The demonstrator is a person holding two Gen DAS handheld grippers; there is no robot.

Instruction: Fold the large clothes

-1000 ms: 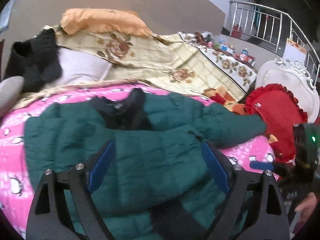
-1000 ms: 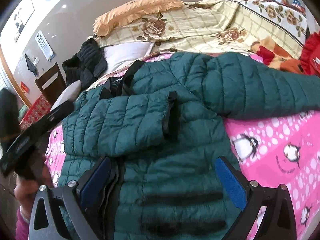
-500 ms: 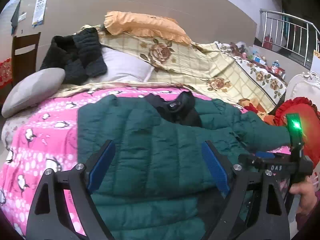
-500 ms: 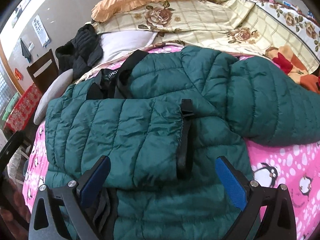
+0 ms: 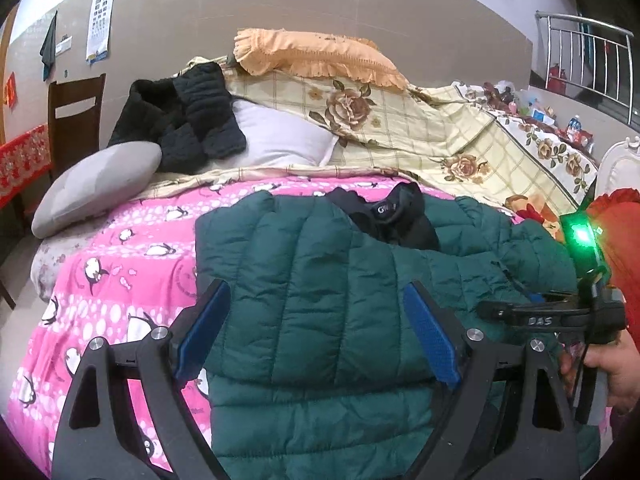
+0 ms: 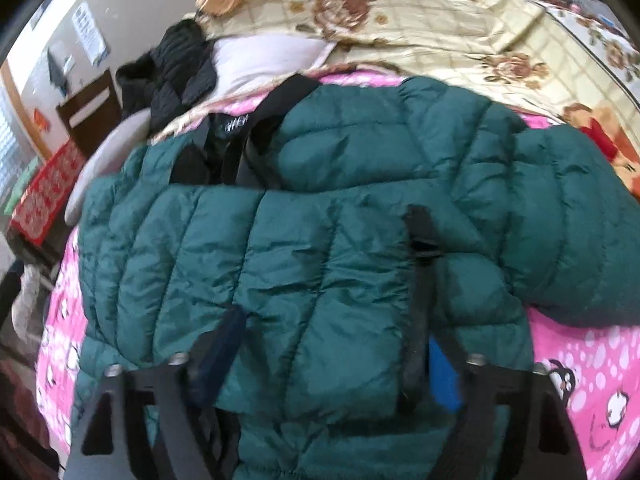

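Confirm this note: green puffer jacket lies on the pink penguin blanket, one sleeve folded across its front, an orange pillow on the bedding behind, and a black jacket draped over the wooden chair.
One error. The black jacket lies on the bed against the white pillow, not over the wooden chair, which stands bare beside the bed in the left wrist view. The rest holds.

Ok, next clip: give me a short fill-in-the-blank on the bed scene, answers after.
1. The puffer jacket being folded is dark ____.
2. It lies on a pink blanket printed with ____.
3. The pillow on top of the floral quilt is ____.
4. The right gripper is closing around the jacket's folded ____.

Missing words: green; penguins; orange; sleeve
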